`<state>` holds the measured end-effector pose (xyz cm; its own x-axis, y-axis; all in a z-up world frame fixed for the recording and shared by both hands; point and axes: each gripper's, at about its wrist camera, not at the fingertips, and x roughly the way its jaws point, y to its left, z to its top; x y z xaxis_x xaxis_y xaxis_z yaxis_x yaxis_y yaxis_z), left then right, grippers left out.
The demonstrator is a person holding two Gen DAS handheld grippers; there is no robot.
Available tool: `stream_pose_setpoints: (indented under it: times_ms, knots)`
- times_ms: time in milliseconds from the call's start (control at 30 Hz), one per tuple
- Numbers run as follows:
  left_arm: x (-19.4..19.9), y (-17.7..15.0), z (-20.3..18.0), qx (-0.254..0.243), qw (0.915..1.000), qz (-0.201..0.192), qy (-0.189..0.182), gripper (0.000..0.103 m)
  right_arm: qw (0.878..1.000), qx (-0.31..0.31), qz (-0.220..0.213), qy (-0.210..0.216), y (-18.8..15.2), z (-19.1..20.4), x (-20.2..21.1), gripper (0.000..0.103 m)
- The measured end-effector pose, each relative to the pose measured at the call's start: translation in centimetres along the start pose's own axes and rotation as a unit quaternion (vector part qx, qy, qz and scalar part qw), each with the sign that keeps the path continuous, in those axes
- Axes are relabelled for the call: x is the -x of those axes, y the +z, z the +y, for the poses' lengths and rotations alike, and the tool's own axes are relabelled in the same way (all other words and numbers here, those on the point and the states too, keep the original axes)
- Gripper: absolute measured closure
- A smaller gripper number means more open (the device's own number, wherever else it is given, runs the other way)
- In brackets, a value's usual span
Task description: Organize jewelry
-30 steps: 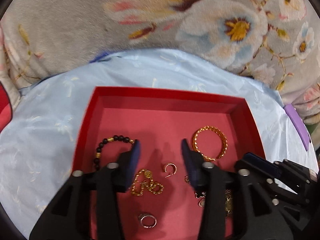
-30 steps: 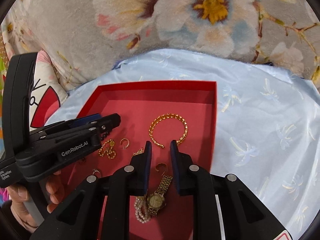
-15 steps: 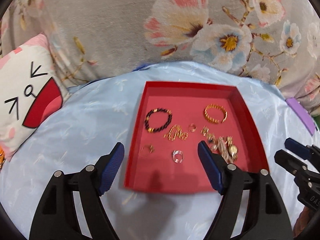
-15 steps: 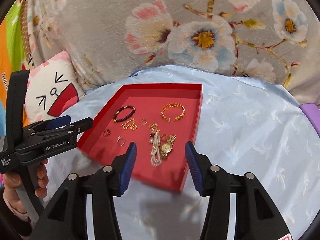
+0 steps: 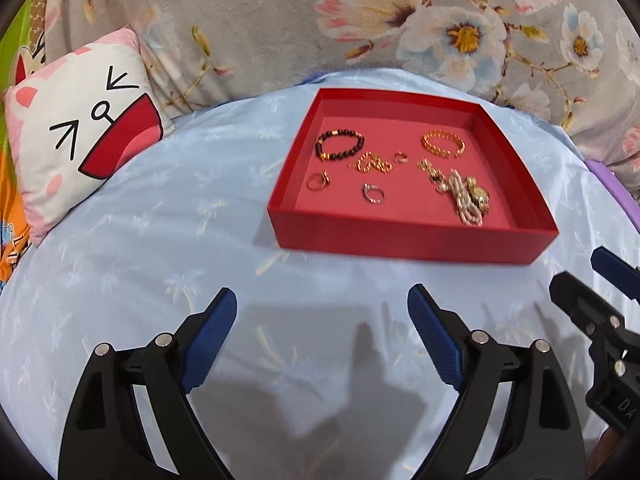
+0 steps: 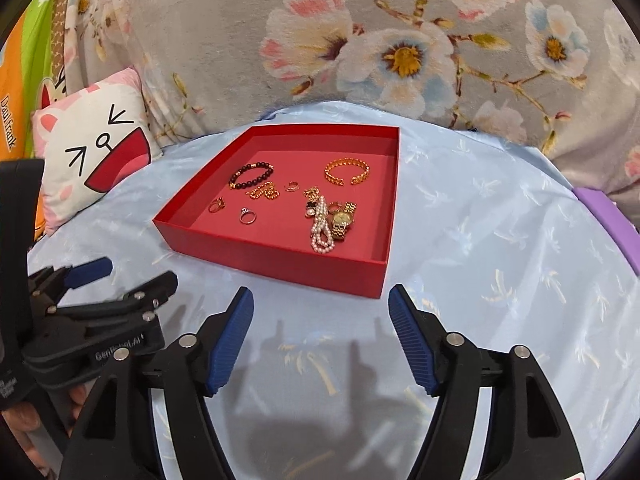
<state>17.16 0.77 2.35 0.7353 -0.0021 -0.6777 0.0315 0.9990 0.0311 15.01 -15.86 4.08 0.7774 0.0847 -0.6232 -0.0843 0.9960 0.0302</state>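
Observation:
A red tray [image 5: 404, 238] [image 6: 288, 264] sits on a pale blue cloth. In it lie a dark bead bracelet [image 5: 340, 146] [image 6: 251, 176], a gold bangle [image 5: 444, 143] [image 6: 346, 172], a gold chain [image 5: 372, 164] [image 6: 264, 192], several rings, and a pearl strand [image 6: 321, 228] beside a gold watch [image 6: 343, 220]. My left gripper [image 5: 322, 312] hovers over the cloth in front of the tray, its jaws opening with nothing between them. My right gripper [image 6: 321, 306] sits just short of the tray's near wall, jaws also opening and empty.
A cartoon-face cushion [image 5: 76, 148] [image 6: 92, 156] lies left of the tray. A grey floral blanket [image 5: 280, 20] rises behind. A purple object [image 6: 608, 216] edges the cloth at right. The other gripper shows in each view [image 5: 600, 320] [image 6: 92, 312], held by a hand [image 6: 24, 424].
Both grippers have pulled back out of the tray toward the near side and their jaws have spread wide. The whole tray now lies ahead of them.

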Motion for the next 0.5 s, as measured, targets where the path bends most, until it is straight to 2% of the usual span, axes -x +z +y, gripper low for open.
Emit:
stream_pose_setpoints:
  times_ms: [167, 200, 367, 500]
  knots:
    - [0.3, -1.0, -0.1, 0.016, 0.9997, -0.021, -0.001, 0.015, 1.000, -0.003, -0.022, -0.016, -0.8, 0.1, 0.3, 0.024]
    - [0.4, -1.1, -0.3, 0.015, 0.9996, -0.026, 0.001, 0.012, 1.000, -0.002, -0.025, -0.016, -0.8, 0.3, 0.3, 0.024]
    - [0.6, -0.8, -1.0, 0.005, 0.9986, -0.050, 0.016, 0.011, 0.998, 0.008, -0.053, -0.025, -0.7, 0.8, 0.4, 0.021]
    - [0.3, -0.6, -0.7, 0.010, 0.9988, -0.045, 0.014, 0.011, 0.998, 0.018, -0.055, -0.031, -0.7, 1.1, 0.1, 0.019]
